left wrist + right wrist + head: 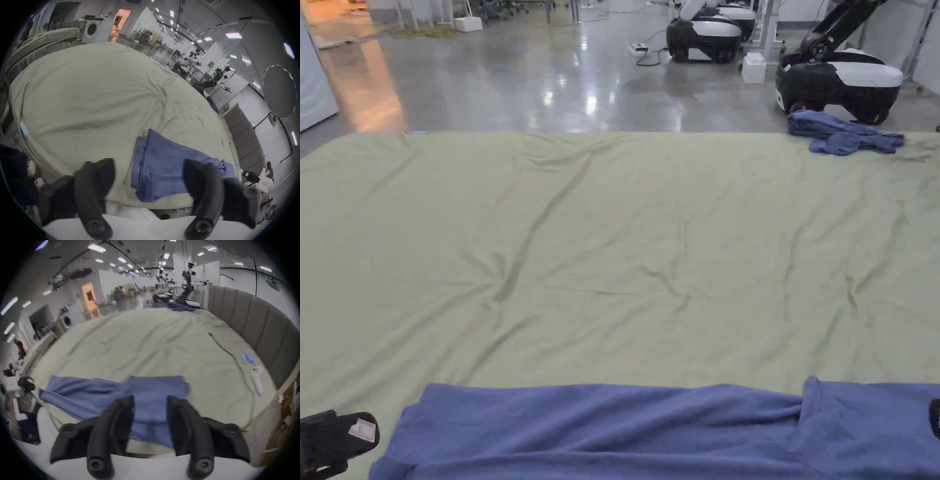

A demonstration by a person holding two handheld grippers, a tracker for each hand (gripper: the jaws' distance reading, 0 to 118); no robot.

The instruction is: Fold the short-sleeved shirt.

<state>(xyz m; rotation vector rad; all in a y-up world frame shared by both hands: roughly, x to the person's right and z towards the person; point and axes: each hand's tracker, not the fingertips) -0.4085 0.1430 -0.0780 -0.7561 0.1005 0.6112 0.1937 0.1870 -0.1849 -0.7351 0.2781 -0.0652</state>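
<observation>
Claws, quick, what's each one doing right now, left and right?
Left claw: open, holding nothing, above the blue shirt's end.
Right claw: open, holding nothing, over the shirt.

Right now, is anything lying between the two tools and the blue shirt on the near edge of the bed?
Nothing visible is in the way. The left tool and the right tool both hang open just above the blue shirt, with only air between. The cable and the white controller lie off to the right on the green sheet.

Around the olive-green sheet [612,237]

We see a crumpled blue garment [842,134] at its far right edge, two black-and-white robot bases [837,78] beyond it, a washing machine [97,30] past its far left.
</observation>
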